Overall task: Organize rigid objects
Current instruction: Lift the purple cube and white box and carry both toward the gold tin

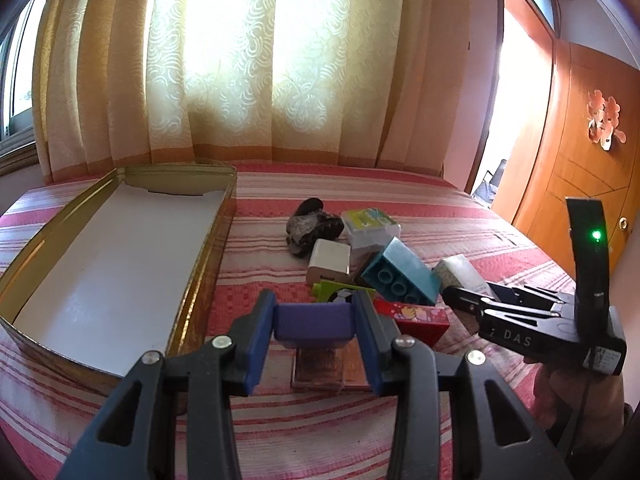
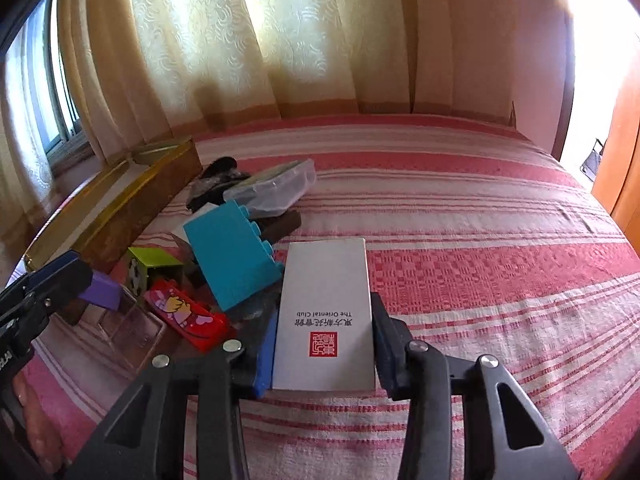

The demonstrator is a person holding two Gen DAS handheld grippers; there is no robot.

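My left gripper [image 1: 314, 304] is shut on a purple block [image 1: 312, 320], held just above a flat copper-coloured case [image 1: 332, 364]; the same block [image 2: 102, 290] shows at the left of the right wrist view. A white box with a red seal [image 2: 326, 280] lies on the bed between the pads of my right gripper [image 2: 324, 320], and both pads press on its long sides. In the left wrist view the right gripper [image 1: 472, 304] reaches in from the right beside that box [image 1: 460, 270]. An open gold tin [image 1: 224, 216] with a white floor lies at the left.
A pile sits between the grippers: a teal toy brick [image 2: 228, 256], a red cartoon case [image 2: 188, 316], a green box [image 2: 154, 262], a white charger [image 1: 330, 264], a clear plastic box [image 2: 276, 188] and a black lump [image 1: 314, 226]. Striped bedcover [image 2: 480, 280] stretches right; curtains hang behind.
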